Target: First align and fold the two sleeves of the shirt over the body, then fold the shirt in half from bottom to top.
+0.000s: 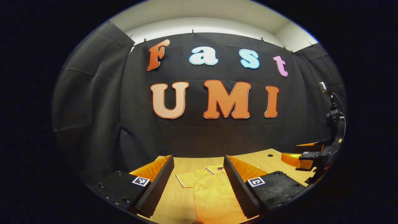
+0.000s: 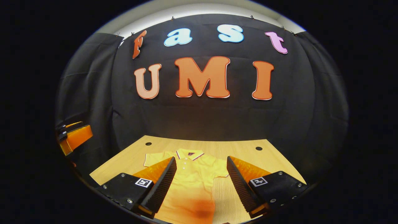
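A yellow polo shirt (image 2: 189, 183) lies flat on the wooden table (image 2: 242, 147), collar toward the far wall, both short sleeves spread out. In the right gripper view my right gripper (image 2: 200, 183) hangs open above the shirt's body, nothing between its fingers. In the left gripper view my left gripper (image 1: 199, 182) is open too, above the shirt (image 1: 211, 193) near its left sleeve and collar. The right gripper (image 1: 298, 160) also shows at the right edge of the left gripper view, and the left gripper (image 2: 73, 137) at the left edge of the right gripper view.
Two small round holes (image 2: 259, 148) sit near the table's back edge. The black cloth wall rises close behind the table. Bare wood lies to the right of the shirt.
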`<state>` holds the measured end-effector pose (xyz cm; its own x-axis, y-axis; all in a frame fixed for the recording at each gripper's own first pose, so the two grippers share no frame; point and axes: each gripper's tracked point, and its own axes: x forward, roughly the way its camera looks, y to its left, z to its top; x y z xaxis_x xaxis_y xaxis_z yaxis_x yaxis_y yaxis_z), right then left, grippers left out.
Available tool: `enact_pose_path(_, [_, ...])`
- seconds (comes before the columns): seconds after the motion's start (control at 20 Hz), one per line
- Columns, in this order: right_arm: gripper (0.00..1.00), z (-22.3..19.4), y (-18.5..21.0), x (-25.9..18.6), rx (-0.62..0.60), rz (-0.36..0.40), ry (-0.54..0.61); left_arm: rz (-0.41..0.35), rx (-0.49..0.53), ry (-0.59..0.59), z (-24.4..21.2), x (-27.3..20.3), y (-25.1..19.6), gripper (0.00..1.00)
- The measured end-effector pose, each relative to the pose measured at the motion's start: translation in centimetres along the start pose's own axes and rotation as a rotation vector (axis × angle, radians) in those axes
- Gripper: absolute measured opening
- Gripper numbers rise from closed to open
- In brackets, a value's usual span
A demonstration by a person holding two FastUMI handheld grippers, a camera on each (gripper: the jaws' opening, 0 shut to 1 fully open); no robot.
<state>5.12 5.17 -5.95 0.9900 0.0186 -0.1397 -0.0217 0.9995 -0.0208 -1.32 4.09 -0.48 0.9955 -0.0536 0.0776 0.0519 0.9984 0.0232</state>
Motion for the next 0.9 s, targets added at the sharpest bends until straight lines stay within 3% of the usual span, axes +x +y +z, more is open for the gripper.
enact_pose_path(0.15, [0.99,-0.9,-1.0,2.4,0.017,-0.018,0.033,-0.004,0.0,0.012,-0.6,0.1,-0.3,0.98])
enact_pose_path(0.4, [0.98,-2.0,-3.8,8.6,0.062,-0.021,0.09,0.069,-0.027,-0.049,1.7,1.5,0.7,0.98])
enact_pose_path(0.55, [0.99,-4.1,-5.7,13.1,0.092,-0.033,0.177,0.102,-0.013,-0.081,2.7,2.8,0.4,0.96])
enact_pose_path(0.9, [0.98,-10.4,-9.9,21.3,0.195,-0.055,0.418,0.226,0.018,-0.005,1.1,3.8,0.2,0.98])
